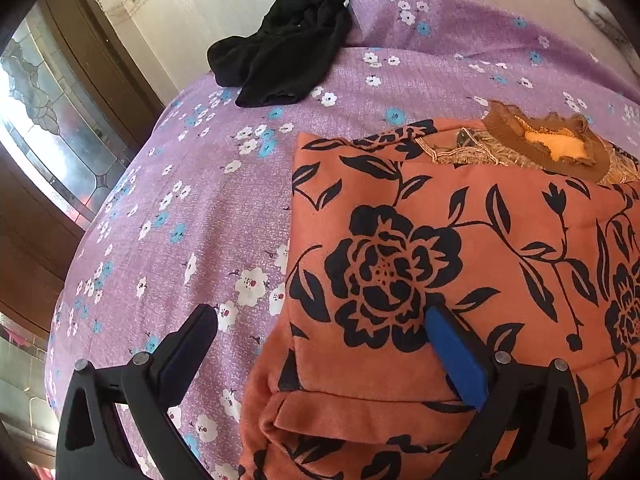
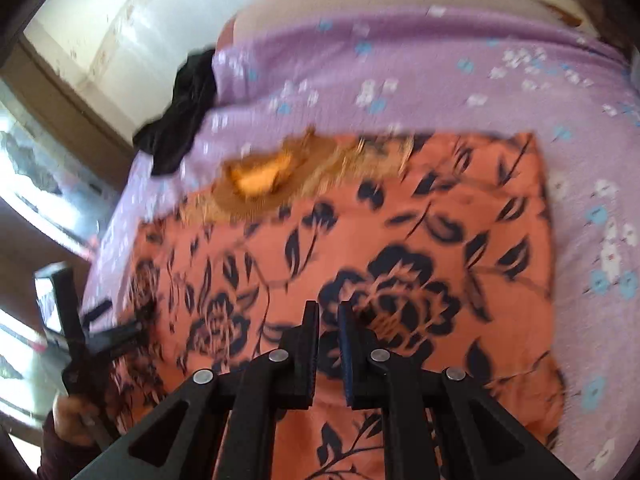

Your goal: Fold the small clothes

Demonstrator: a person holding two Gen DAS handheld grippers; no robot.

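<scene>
An orange garment (image 1: 460, 248) with black flower print and a brown ribbed collar (image 1: 548, 144) lies folded on the purple flowered bedsheet (image 1: 192, 200). My left gripper (image 1: 320, 320) is open at the garment's left edge: one finger rests on the sheet, the blue-padded finger (image 1: 456, 356) on the cloth. In the right wrist view the same garment (image 2: 360, 240) lies flat and blurred. My right gripper (image 2: 328, 312) hovers over its near part, jaws nearly together with a narrow gap and nothing between them. The left gripper (image 2: 104, 332) shows at the garment's left edge.
A crumpled black garment (image 1: 288, 44) lies at the far left edge of the bed, also in the right wrist view (image 2: 180, 116). A wooden door with patterned glass (image 1: 52, 120) stands left of the bed. A pale wall is behind.
</scene>
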